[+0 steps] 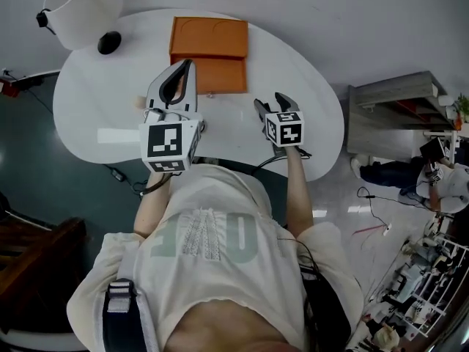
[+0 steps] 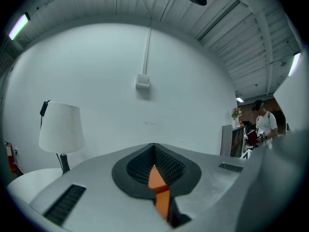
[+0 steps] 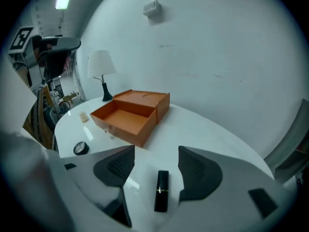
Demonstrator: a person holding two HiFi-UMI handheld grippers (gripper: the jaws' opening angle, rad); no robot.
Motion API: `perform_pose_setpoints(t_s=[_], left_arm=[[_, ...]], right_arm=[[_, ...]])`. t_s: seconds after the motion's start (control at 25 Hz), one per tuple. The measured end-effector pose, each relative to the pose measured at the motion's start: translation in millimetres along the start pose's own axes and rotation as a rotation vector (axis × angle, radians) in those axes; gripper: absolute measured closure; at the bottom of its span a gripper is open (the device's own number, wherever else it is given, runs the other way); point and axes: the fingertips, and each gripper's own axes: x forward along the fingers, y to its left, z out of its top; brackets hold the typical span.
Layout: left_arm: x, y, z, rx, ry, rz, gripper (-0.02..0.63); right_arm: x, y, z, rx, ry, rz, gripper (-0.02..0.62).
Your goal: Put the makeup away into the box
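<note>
- The lipstick point(image 3: 161, 191) is seen lying flat on the worktop point(image 3: 207, 129), close to its near edge. It sits between the wide-spread jaws of the right gripper point(image 3: 155, 154) and is touched by neither pad.
- Its long axis is laid along the gripper's own line, so a plain closing should catch it across its width.
- The right gripper, the nearer one, is tilted down at it.
- The open orange box point(image 3: 123, 129) is set further off, toward the far edge.
- The left gripper point(image 2: 154, 148) is held level with its jaws closed together; the orange sliver below them is probably the box beyond.
</note>
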Motion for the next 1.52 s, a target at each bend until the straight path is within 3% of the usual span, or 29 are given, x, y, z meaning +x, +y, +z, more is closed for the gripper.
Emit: perform_pose_setpoints(t_s=[0.28,0.32,0.4,0.6,0.72,0.8,0.92,1.08,1.24,1.4,1.52], left_arm=[[7.2,2.5,-2.4,0.012,0.011,-0.017,0.600],[7.8,3.7,-3.0,0.013,0.012,-0.016,0.600],[8.6,6.4,-4.5,0.013,0.015,-0.014,0.600],[11.6,11.1,-5.5,0.009,0.017,-0.013,0.600],[11.4,11.5,-7.3,0.003,0.020,-0.012,0.600],[12.7,10.3,-7.5,-0.001,0.023,-0.016,0.600],[15.6,9.4,-3.5,0.000,0.018,-0.016,0.600],[14.1,11.1,9.5,0.011,0.001,-0.001,0.600],[10.6,9.2,31.5,0.016,-0.038,0.004,0.600],[4.4,9.8,48.4,0.037,-0.081,0.009,0.600],[-1.2,12.9,50.5,0.041,-0.095,0.008,0.600]], right_arm=[[17.7,-3.3,-59.3,0.035,0.172,0.002,0.311],[18.8,-4.6,-64.7,0.043,0.187,-0.008,0.324],[19.8,-7.0,-73.4,0.072,0.200,-0.025,0.414],[21.0,-6.0,-75.0,0.087,0.200,-0.021,0.485],[23.7,-4.7,-73.1,0.110,0.215,-0.008,0.491],[18.9,-5.7,-49.9,0.167,0.145,-0.004,0.491],[-3.2,-0.8,27.9,0.214,-0.076,0.005,0.492],[-56.1,31.9,141.5,0.152,-0.395,0.047,0.492],[-117.1,69.1,210.8,0.092,-0.647,0.050,0.492],[-147.3,106.2,236.9,-0.025,-0.775,0.014,0.492],[-146.7,131.6,240.5,-0.090,-0.779,0.033,0.492]])
